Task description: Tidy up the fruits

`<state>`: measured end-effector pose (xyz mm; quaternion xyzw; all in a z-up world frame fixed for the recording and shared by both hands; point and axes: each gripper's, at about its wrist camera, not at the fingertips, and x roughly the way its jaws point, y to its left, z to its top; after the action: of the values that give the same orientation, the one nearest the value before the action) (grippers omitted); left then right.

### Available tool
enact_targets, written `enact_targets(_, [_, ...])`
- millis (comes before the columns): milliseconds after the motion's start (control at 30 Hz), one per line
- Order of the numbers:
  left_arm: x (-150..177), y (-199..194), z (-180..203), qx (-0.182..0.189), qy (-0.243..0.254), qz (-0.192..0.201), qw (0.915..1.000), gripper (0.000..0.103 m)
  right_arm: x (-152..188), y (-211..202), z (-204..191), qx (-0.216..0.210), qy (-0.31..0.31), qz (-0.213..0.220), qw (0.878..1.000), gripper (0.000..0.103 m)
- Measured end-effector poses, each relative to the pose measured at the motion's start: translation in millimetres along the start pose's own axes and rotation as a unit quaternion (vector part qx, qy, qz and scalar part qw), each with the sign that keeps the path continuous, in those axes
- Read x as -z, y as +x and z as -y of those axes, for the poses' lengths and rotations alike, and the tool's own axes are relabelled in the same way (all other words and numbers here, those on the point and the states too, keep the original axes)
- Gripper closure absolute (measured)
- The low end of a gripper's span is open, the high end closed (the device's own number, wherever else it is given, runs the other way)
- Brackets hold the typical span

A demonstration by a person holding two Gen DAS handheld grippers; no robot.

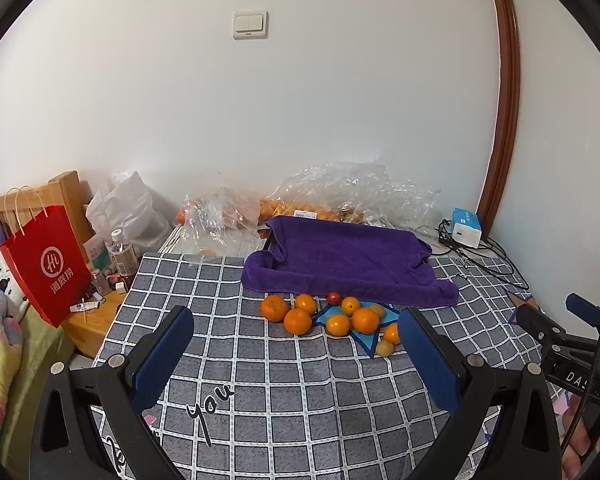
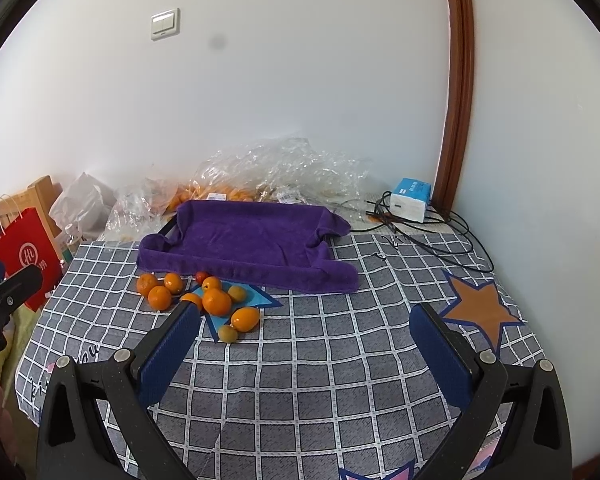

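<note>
Left wrist view: both grippers (image 1: 296, 354) (image 2: 305, 344) gape empty before oranges (image 1: 298, 321) fronting a purple towel-lined tray (image 1: 348, 260), plastic bags (image 1: 356, 192) behind.

A cluster of oranges (image 1: 298, 321) sits at the centre of the left wrist frame on the checked tabletop (image 1: 284, 392), just in front of a towel-draped tray (image 1: 346, 258). Behind the tray, plastic bags (image 1: 340, 192) lie against the wall. A paper bag (image 1: 46, 266) stands at the frame's left edge, off the tabletop. A small box (image 1: 466, 227) and cables (image 1: 488, 258) occupy the far right corner.
</note>
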<state>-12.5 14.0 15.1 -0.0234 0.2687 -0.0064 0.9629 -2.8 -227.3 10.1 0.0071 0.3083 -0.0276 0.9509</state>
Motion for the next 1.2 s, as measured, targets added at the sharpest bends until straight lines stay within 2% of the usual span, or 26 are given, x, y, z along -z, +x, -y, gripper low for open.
enact_targets(900, [3, -2, 4, 0.002, -0.001, 0.006, 1.0000, 0.000, 2, 2, -9, -0.006, -0.006, -0.003, 1.000, 0.000])
enact_targets(1200, [4, 17, 12, -0.003, 0.007, -0.003, 1.0000, 0.000, 9, 25, -8, -0.010, -0.002, -0.015, 1.000, 0.000])
